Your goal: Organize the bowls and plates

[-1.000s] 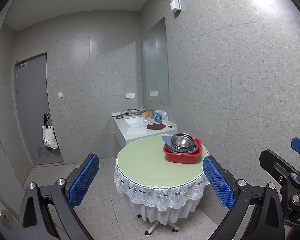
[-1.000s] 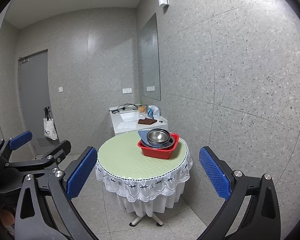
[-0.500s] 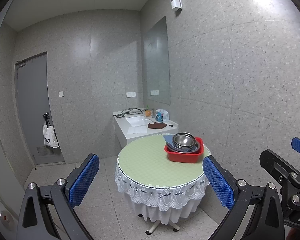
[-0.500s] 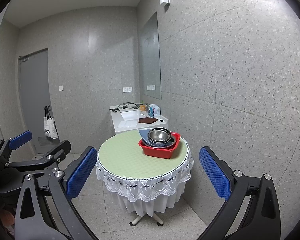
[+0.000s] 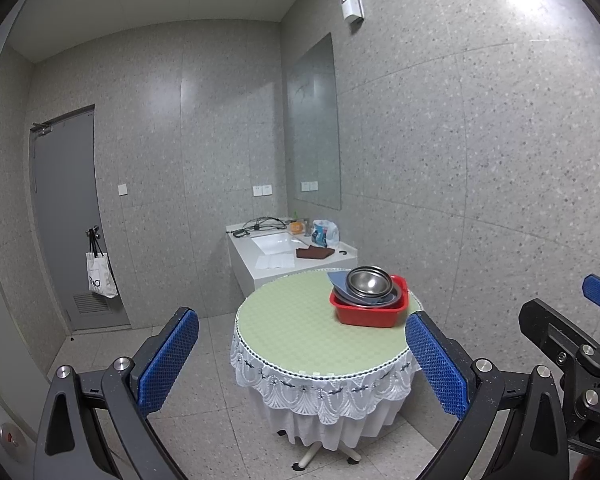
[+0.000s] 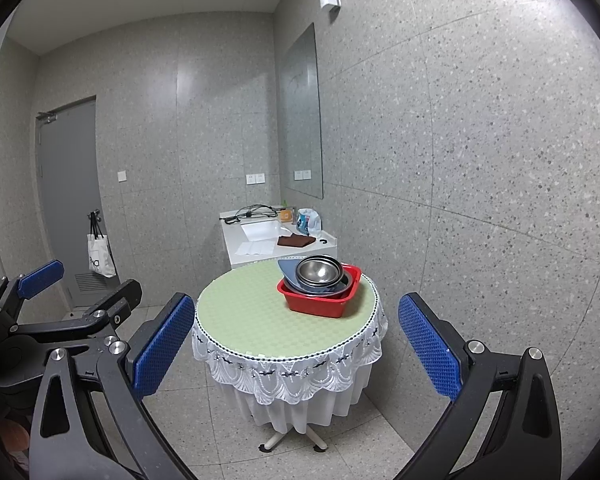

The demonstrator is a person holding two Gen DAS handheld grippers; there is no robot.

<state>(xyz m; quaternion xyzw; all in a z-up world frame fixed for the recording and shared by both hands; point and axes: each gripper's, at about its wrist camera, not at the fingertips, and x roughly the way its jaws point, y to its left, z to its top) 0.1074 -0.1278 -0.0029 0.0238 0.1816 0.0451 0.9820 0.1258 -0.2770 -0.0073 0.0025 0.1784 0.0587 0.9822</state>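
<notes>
Both views have crept slightly nearer the round table [image 5: 300,332], which now looms larger. Left gripper [image 5: 302,360] and right gripper [image 6: 296,348] hang side by side well short of it, jaws spread wide and empty, nothing between them and the table. On its far right edge sits a red basin [image 6: 320,300] holding nested steel bowls [image 6: 318,272] on blue plates [image 6: 288,268]; behind stands a white sink counter [image 5: 260,264].
</notes>
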